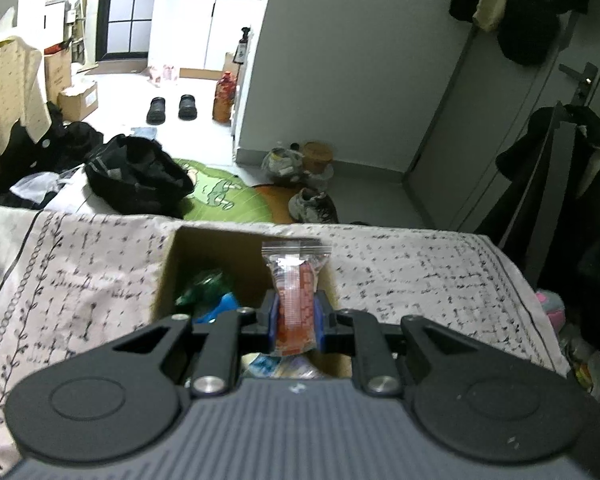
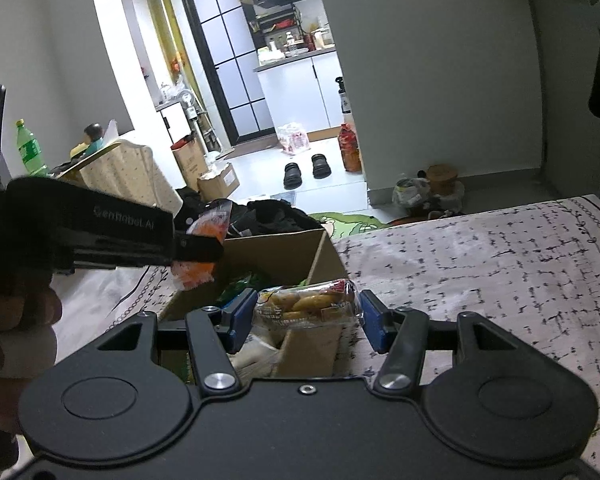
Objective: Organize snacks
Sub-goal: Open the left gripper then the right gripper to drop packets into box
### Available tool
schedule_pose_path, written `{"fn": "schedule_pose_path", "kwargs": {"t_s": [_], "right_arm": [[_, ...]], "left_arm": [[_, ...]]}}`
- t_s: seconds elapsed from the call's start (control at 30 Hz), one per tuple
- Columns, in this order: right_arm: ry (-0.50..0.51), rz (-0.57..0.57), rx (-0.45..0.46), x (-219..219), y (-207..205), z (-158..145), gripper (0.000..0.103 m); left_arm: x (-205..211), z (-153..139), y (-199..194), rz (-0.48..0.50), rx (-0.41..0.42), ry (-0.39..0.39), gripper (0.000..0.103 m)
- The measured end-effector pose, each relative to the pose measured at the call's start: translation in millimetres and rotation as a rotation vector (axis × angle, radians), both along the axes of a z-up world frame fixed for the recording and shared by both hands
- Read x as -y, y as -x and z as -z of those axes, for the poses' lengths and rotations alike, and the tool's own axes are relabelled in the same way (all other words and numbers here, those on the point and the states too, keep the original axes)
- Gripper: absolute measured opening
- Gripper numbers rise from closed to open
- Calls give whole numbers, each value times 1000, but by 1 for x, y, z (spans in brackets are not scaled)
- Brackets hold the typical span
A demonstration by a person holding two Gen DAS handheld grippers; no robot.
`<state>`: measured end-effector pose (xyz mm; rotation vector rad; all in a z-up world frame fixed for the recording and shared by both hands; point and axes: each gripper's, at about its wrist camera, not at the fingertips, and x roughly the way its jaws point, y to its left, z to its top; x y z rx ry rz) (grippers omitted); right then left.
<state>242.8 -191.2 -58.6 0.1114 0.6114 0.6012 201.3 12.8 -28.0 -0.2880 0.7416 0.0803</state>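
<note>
An open cardboard box [image 1: 168,268] sits on the patterned bedsheet and holds several snack packs, among them a green one [image 1: 202,286]. My left gripper [image 1: 296,320] is shut on a clear bag of orange-red snacks [image 1: 296,296] and holds it above the box. From the right wrist view, that gripper [image 2: 204,250] and its orange bag [image 2: 210,228] hang over the box [image 2: 292,256]. My right gripper [image 2: 306,320] has its blue pads on both ends of a clear pack of yellow pastries [image 2: 306,304] over the box's near corner.
The patterned sheet [image 2: 480,272] stretches to the right of the box. Beyond the bed lie a black bag [image 1: 136,176], a green rug [image 1: 224,196], shoes [image 1: 312,206] and cardboard boxes [image 1: 78,98] on the floor. A dark coat rack [image 1: 556,168] stands at the right.
</note>
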Motion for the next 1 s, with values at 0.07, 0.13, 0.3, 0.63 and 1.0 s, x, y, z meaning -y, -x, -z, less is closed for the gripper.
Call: {"fn": "schedule_pose_path", "kwargs": {"t_s": [0.07,0.13,0.3,0.63,1.0], "right_arm": [[4,-8,5,-6,2,-2,54],[12,-14,11,-12,6,-3,55],[32,-22,16,-26,9,-5,55],[64,-22,9,-56,0,0,55],[87,-77,-4,-100,-8,5,70]], "left_arm": [[-6,5,6,-7,-14,2,17],[-13,10,10,-13,-36,18,17],[-27,23,17,-3,-90,56,18],[-60,13,25,-89,-4,56,54],[-115,27,39,-252,-21,112,69]]}}
